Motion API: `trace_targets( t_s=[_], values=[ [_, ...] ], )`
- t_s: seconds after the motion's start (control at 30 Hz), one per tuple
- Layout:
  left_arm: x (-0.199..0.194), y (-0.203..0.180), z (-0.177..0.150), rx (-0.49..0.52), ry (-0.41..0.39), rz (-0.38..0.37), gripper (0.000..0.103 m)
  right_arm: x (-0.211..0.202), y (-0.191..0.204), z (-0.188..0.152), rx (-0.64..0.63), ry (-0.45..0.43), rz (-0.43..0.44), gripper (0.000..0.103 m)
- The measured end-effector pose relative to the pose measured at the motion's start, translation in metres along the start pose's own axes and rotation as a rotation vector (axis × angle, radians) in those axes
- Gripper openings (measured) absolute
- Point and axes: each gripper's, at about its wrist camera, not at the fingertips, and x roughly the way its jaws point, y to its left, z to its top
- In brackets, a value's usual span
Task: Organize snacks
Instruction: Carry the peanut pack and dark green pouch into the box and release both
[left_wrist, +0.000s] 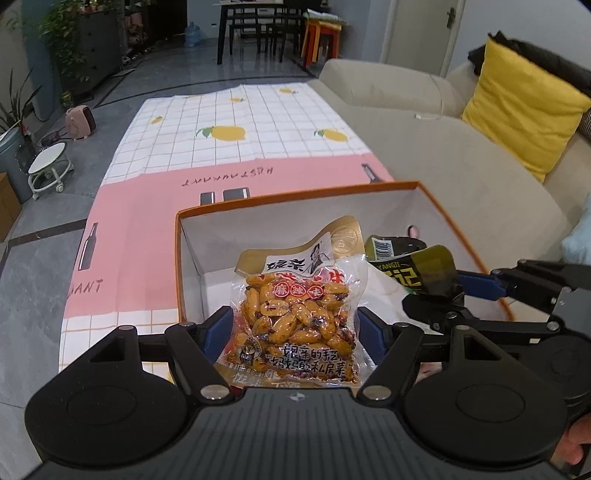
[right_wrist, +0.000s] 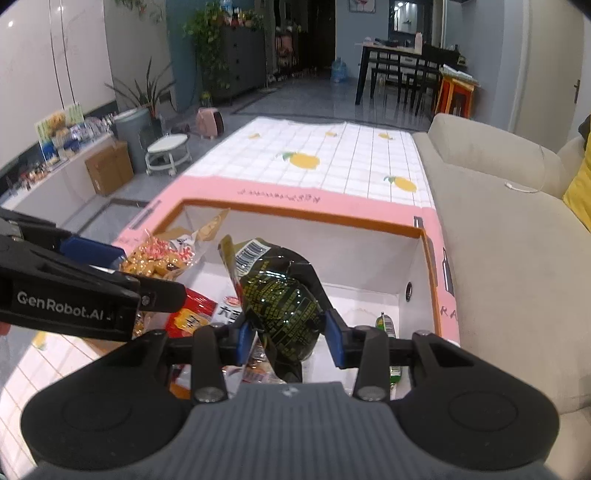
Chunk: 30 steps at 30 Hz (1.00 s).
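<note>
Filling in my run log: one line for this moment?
left gripper: holds clear peanut packet | right gripper: holds dark green pouch | both over orange-rimmed box

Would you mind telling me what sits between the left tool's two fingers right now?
A clear peanut packet sits between them, gripped over the orange-rimmed box; the left wrist view shows this best.

Far half of the orange-rimmed box (right_wrist: 314, 221) lies open, upper centre of frame; red packet (right_wrist: 192, 314) and green sachet (right_wrist: 386, 323) crowd the near floor.
</note>
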Motion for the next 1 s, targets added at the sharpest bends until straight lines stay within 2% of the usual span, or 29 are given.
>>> trace_targets(
  t_s=[0.43, 0.77, 1.0],
  values=[
    [0.056, 0.000, 0.015, 0.133, 0.099, 0.077, 0.082, 0.061, -0.009, 0.003, -0.073, 0.125, -0.071, 0.038],
    [0.089, 0.004, 0.013, 0.191, 0.169, 0.119, 0.082, 0.088, -0.009, 0.002, -0.104, 0.217, -0.073, 0.039],
    [0.096, -0.003, 0.008, 0.267, 0.176, 0.139, 0.083, 0.100, -0.006, -0.001, -0.092, 0.267, -0.050, 0.040]
  ],
)
